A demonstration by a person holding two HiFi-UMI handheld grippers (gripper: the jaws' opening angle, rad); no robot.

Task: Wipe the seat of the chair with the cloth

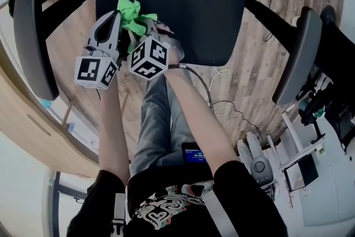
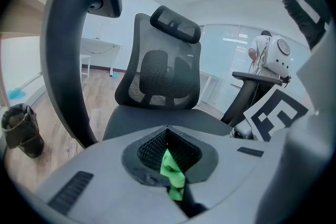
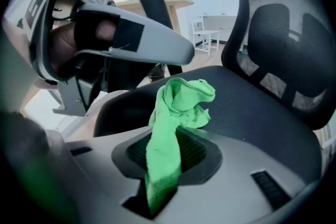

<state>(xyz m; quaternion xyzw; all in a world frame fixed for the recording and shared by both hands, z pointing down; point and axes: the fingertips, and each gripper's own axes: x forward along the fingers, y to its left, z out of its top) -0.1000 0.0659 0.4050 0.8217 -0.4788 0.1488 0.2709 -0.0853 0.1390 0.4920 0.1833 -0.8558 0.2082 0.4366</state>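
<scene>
The chair's black seat (image 1: 188, 3) fills the top of the head view. A crumpled green cloth (image 1: 130, 11) hangs just above the seat's front left corner, held from both sides. My left gripper (image 1: 115, 16) is shut on a small tail of the cloth (image 2: 170, 170), which shows between its jaws. My right gripper (image 1: 148, 26) is shut on a longer strip of the cloth (image 3: 164, 157). The bunched rest of the cloth (image 3: 184, 102) rises above its jaws over the seat (image 3: 252, 113). The two grippers sit side by side, almost touching.
Grey armrests flank the seat at left (image 1: 33, 36) and right (image 1: 299, 53). The mesh backrest (image 2: 163, 65) stands behind the seat. Cables (image 1: 222, 102) lie on the wooden floor, with white equipment (image 1: 310, 164) at the lower right. A dark bin (image 2: 21, 131) stands on the floor.
</scene>
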